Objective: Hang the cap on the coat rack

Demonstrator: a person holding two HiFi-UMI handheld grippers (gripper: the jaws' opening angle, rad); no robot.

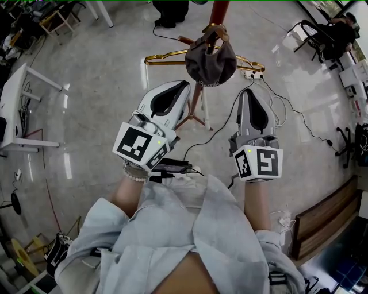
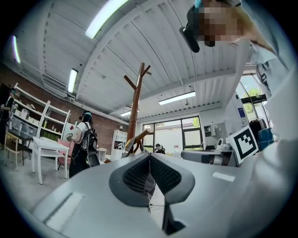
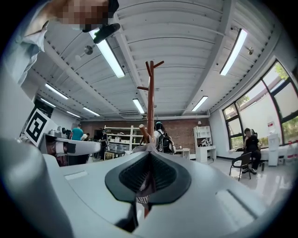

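Observation:
A dark brown cap [image 1: 210,62] hangs on a peg of the wooden coat rack [image 1: 218,11], just beyond both grippers. My left gripper [image 1: 183,85] points at it from the lower left, jaws together with nothing in them. To the cap's right, my right gripper [image 1: 248,92] is shut too and stays clear of the cap. In the left gripper view the closed jaws [image 2: 150,155] face the rack's forked pole [image 2: 135,107]. In the right gripper view the closed jaws [image 3: 149,155] aim at the same pole [image 3: 150,102].
A gold hanger bar [image 1: 167,56] crosses behind the cap, and the rack's legs [image 1: 192,118] spread below it. Cables and a power strip [image 1: 253,73] lie on the floor. A white table [image 1: 14,97] stands left, a wooden bench [image 1: 325,218] right, and a seated person [image 1: 336,31] is far right.

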